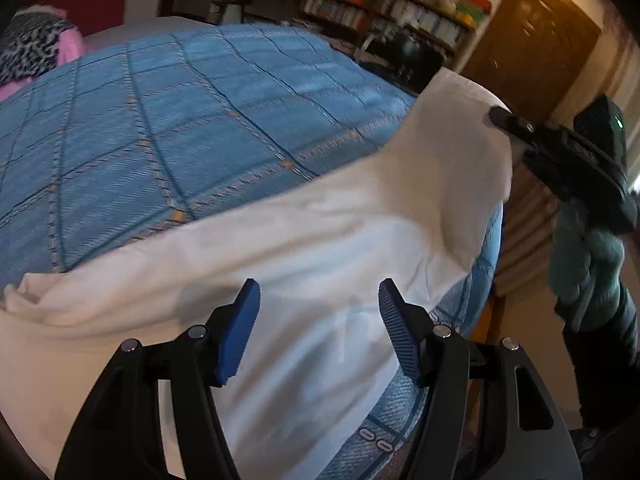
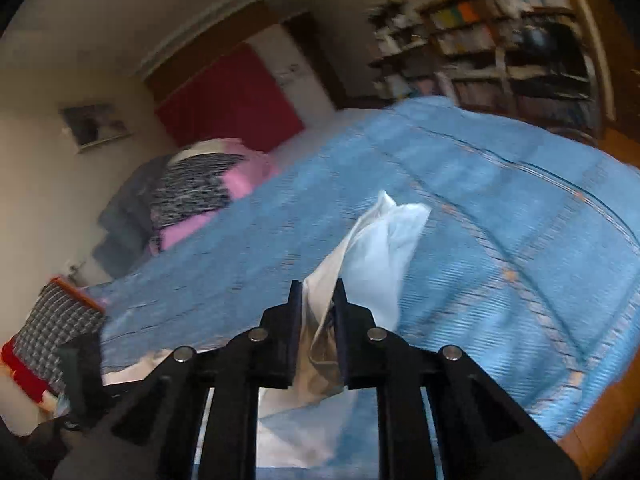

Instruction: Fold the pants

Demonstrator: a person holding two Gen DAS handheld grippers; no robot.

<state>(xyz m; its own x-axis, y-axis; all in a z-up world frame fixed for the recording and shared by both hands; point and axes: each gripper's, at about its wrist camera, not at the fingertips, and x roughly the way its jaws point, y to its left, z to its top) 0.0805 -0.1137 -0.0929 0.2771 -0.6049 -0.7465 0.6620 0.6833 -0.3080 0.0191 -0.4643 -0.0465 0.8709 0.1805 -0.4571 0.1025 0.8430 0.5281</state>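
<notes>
While hovering over the near edge of the blue quilted bedspread (image 1: 168, 128), left gripper (image 1: 318, 332) gaping wide, blue pads (image 1: 236, 336) parted and gripping nothing. White pants (image 1: 304, 240) lying spread across the bedspread's near side, running from near left up to far right. Right gripper (image 1: 516, 124) showing at the far right, pinching the raised far-right corner of the cloth and lifting it clear of the bed. Leopard-print and pink bedding (image 1: 36, 52) sitting at the far left; bookshelves (image 1: 384, 8) and a brown door (image 1: 536, 52) standing beyond the bed. No readable writing or labels anywhere.

Seen from the right wrist, right gripper (image 2: 318, 292) clamped tight on a bunched fold of the pants (image 2: 384, 248), cloth rising between the dark fingers (image 2: 294, 320) and trailing down toward the near edge. Blue bedspread (image 2: 500, 216) filling the middle and right, blurred. Pink and patterned bedding (image 2: 192, 196) lying far left, red panel (image 2: 228, 96) behind it, framed picture (image 2: 94, 124) on the left wall, shelves (image 2: 504, 40) far right. Lettering too blurred to read.
</notes>
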